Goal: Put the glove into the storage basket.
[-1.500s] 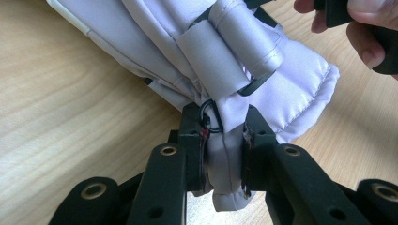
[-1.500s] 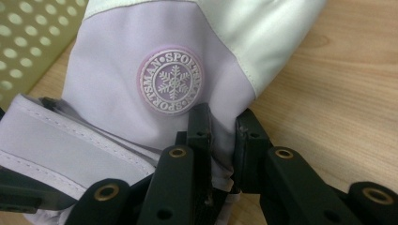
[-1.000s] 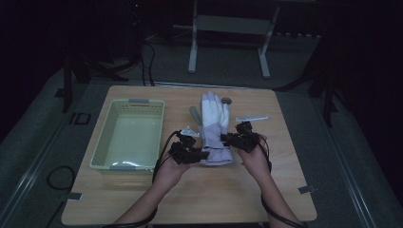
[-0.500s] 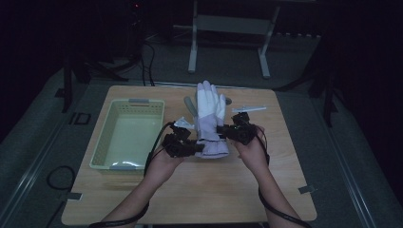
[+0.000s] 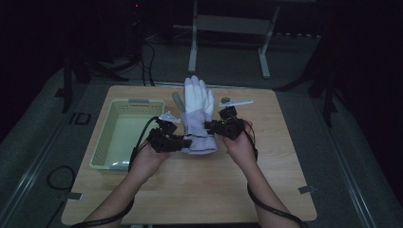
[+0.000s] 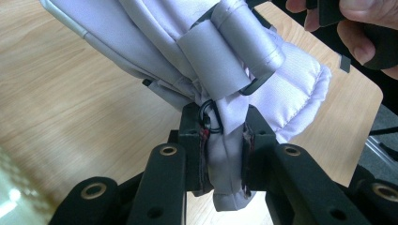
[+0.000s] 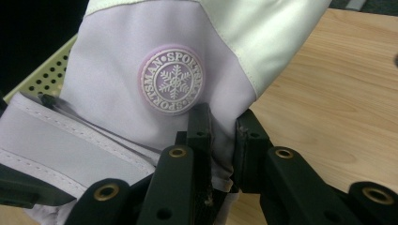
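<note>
A pale lilac and white ski glove (image 5: 197, 111) hangs above the wooden table (image 5: 199, 185), fingers pointing away from me, held up by its cuff. My left gripper (image 5: 183, 141) is shut on the cuff's left edge; in the left gripper view the fabric and a small black ring are pinched between the pads (image 6: 223, 154). My right gripper (image 5: 211, 126) is shut on the cuff's right edge, just below a round snowflake badge (image 7: 173, 79). The glove (image 7: 155, 93) covers the space ahead of the right jaws.
A pale green perforated basket (image 5: 124, 135) stands on the table's left side, beside my left hand. A small white stick-like item and a dark round piece (image 5: 235, 101) lie at the table's far right. A metal stand (image 5: 228, 23) is on the floor beyond.
Both grippers have lifted the glove off the table and carried it a little away from me. It now stands more upright, its fingers raised.
</note>
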A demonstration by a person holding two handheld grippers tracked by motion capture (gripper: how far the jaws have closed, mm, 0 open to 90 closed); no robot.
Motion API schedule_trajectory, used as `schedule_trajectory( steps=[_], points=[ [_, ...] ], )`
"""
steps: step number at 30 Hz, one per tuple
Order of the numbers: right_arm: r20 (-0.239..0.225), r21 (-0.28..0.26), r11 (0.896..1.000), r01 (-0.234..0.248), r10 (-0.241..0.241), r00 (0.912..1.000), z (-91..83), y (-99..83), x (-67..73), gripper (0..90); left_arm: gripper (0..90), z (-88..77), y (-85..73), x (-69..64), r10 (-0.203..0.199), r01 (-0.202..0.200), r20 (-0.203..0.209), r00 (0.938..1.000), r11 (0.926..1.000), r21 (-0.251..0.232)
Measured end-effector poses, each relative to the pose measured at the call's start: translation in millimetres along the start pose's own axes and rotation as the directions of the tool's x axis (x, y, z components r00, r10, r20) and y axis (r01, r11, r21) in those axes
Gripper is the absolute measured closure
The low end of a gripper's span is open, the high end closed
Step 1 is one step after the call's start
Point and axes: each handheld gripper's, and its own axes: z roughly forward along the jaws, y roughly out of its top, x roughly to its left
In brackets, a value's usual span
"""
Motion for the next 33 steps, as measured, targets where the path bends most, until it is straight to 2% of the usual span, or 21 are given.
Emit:
schedule_trajectory(
  steps=[17,25,33],
  points=[
    [-0.055,0.018,0.999,0.028,-0.027,0.9981,34.9,20.2,45.0,78.9,74.7,-44.5,-22.7,30.0,-0.030,0.030,-0.043,0.9986,0.9994,0.015],
    [-0.088,0.018,0.999,0.039,-0.038,0.9954,54.3,30.0,71.3,78.9,74.6,-70.4,-35.0,46.3,-0.034,0.035,-0.069,0.9970,0.9991,0.023],
    [-0.103,0.030,0.998,0.053,-0.050,0.9934,76.1,37.1,96.2,78.9,74.6,-89.7,-50.3,64.0,-0.044,0.047,-0.087,0.9952,0.9984,0.030]
  ],
)
